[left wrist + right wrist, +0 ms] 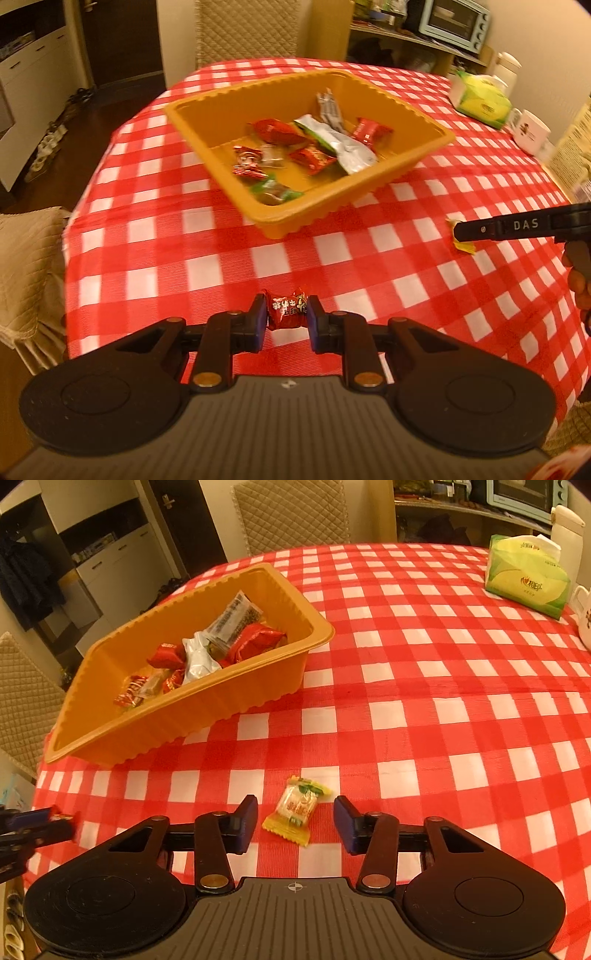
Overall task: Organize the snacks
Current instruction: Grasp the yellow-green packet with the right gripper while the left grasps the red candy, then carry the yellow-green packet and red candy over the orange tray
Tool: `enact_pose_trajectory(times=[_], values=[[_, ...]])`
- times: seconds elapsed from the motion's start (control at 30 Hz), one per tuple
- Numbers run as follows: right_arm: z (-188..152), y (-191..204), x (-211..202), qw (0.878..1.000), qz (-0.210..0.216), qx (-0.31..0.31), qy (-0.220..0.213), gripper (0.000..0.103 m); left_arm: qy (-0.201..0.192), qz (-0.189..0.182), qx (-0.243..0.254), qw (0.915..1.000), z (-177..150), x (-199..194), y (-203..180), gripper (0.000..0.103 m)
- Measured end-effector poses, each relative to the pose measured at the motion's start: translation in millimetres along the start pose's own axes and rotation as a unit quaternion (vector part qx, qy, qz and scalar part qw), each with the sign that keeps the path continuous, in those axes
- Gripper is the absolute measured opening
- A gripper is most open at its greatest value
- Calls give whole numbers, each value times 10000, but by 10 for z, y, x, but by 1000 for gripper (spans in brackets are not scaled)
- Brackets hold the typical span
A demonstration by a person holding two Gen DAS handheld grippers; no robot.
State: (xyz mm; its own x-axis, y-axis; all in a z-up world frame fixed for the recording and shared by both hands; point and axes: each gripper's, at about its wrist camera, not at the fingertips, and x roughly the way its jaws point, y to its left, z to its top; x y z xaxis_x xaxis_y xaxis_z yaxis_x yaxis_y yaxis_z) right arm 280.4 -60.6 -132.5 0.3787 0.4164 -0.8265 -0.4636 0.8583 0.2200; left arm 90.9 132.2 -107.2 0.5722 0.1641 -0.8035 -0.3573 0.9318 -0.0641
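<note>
Nearest the left wrist camera, the left hand-held gripper [286, 319] is clenched on a red wrapped candy [287, 308], its blue pads pressing the two twisted ends, with the candy seemingly held just above the checked cloth of the worktop [221, 266]. Over on the other side, the right hand-held gripper [295, 821] stands released, jaws wide, straddling a yellow wrapped candy [298, 809] that lies flat on the cloth between the pads and touches neither.

By my reading, the step in hand is gathering the last loose sweets into the orange tray [207, 147], which sits further back on the worktop and already holds several red, silver and green packets. The left side has its pickup made; its next move calls for a carry forward and up over the tray's scalloped rim before letting go. The right side has only to squeeze down on the yellow candy (a thin crinkly wrapper, so the pads should meet the body, not the frilled edge) and then lift.

Both tools point forward, low and roughly level with the cloth, the right one seen reaching in from the side in the left view. A tissue box [526, 578] stands well apart from the work.
</note>
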Motion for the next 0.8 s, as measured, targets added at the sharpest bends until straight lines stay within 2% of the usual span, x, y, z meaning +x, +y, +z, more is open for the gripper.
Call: enact_pose_trajectory(times=[0.23, 0.3, 0.43, 0.8], values=[[-4, 112, 129, 9995, -184, -262, -6, 43, -68, 84, -104, 9999, -28, -82, 84, 20], [-15, 148, 144, 9989, -246, -403, -39, 39, -84, 95, -119, 9998, -31, -102, 93, 20], [-56, 176, 147, 9965, -407, -722, -89, 22, -119, 110, -124, 9998, -38, -142, 110, 20], [-153, 173, 6, 9973, -137, -714, -43, 22, -243, 73, -80, 9996, 2, -258, 97, 20]])
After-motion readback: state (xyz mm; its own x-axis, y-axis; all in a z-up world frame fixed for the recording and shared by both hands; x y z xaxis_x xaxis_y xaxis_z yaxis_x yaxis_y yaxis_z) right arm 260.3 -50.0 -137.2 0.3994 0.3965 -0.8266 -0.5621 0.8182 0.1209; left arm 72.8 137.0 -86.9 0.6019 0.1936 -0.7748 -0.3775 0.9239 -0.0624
